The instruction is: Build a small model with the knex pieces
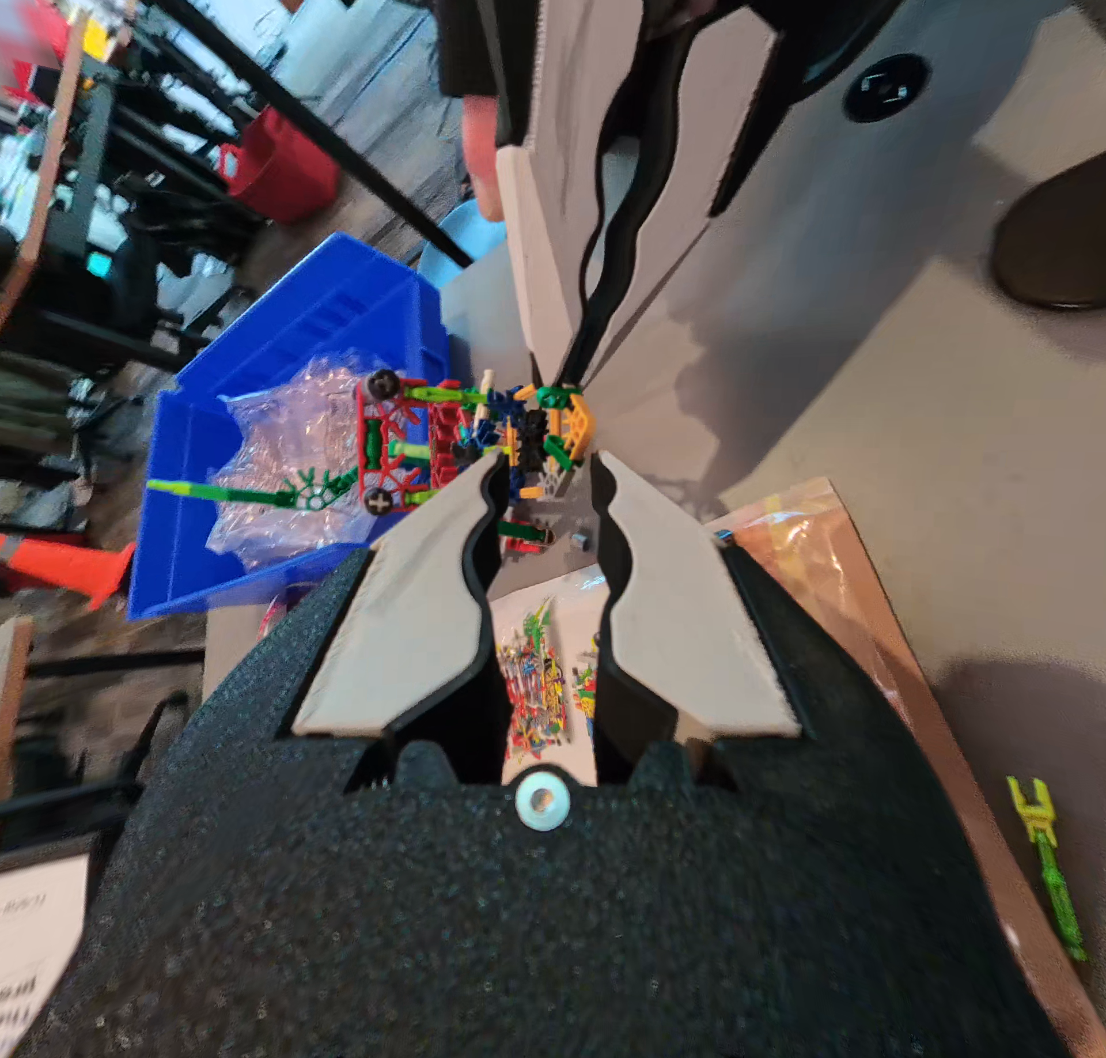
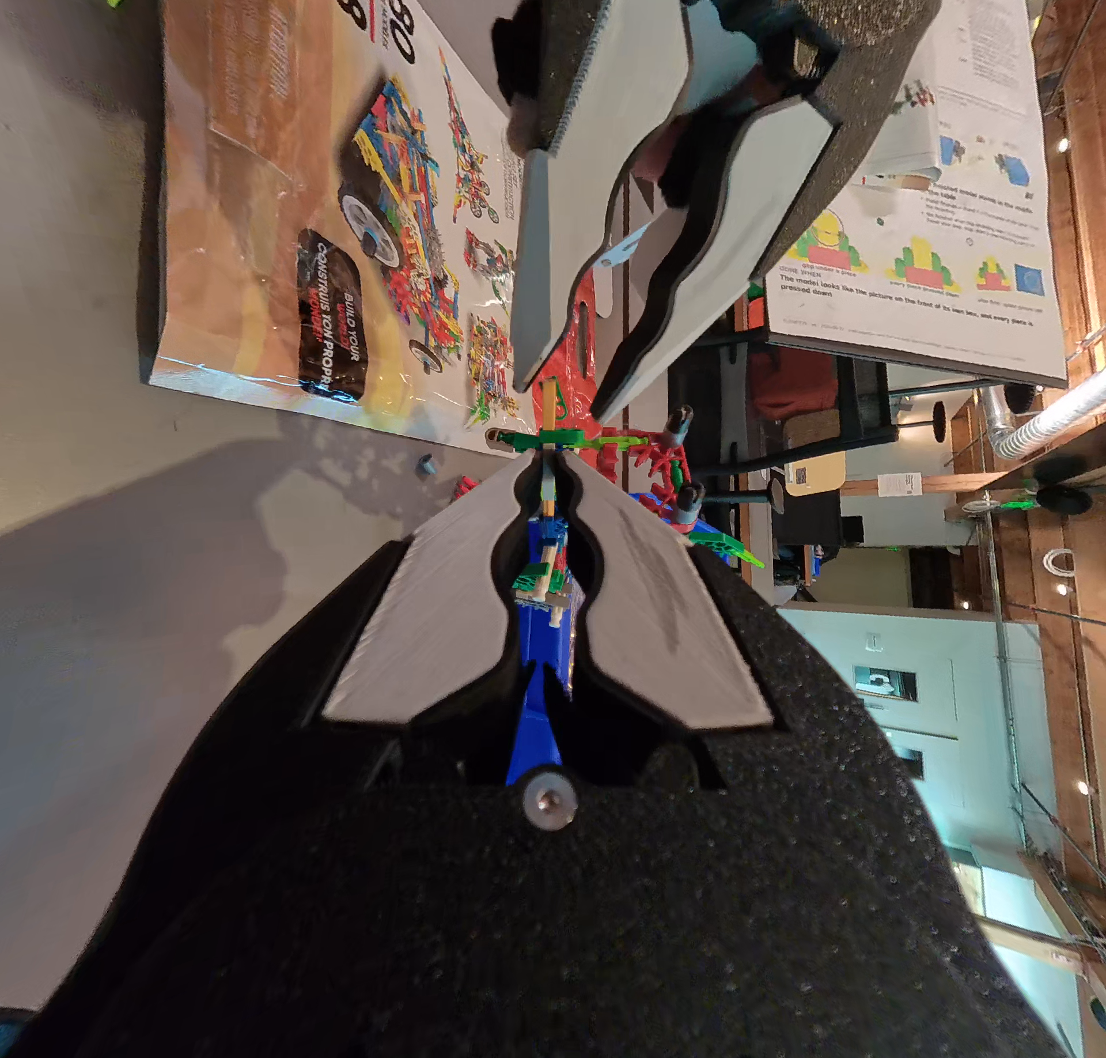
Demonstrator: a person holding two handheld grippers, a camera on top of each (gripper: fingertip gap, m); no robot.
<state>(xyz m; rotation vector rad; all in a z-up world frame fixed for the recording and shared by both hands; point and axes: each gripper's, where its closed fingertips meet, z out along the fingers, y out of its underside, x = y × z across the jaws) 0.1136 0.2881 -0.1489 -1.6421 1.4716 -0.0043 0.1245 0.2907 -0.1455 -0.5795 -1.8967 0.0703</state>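
A toy model of coloured rods and connectors [image 1: 479, 436], with red frames and two small grey wheels, hangs in the air over the grey table [image 1: 898, 370]. My right gripper [image 2: 546, 460] is shut on a thin rod of the model [image 2: 547, 508]; in the left wrist view it comes down from the top [image 1: 559, 379]. My left gripper [image 1: 547, 463] is open, its fingertips on either side of the model's orange and black end without gripping it. It enters the right wrist view from above [image 2: 562, 397].
A blue bin [image 1: 197, 472] with a crumpled clear bag stands behind the model at the table's edge. The toy set's flat box [image 2: 269, 191] lies on the table. Loose pieces lie about: a green rod with a yellow connector [image 1: 1047, 861], a small grey piece [image 2: 426, 466]. A printed sheet [image 2: 957, 221] lies farther off. Left and right tips are no more than a few centimetres apart.
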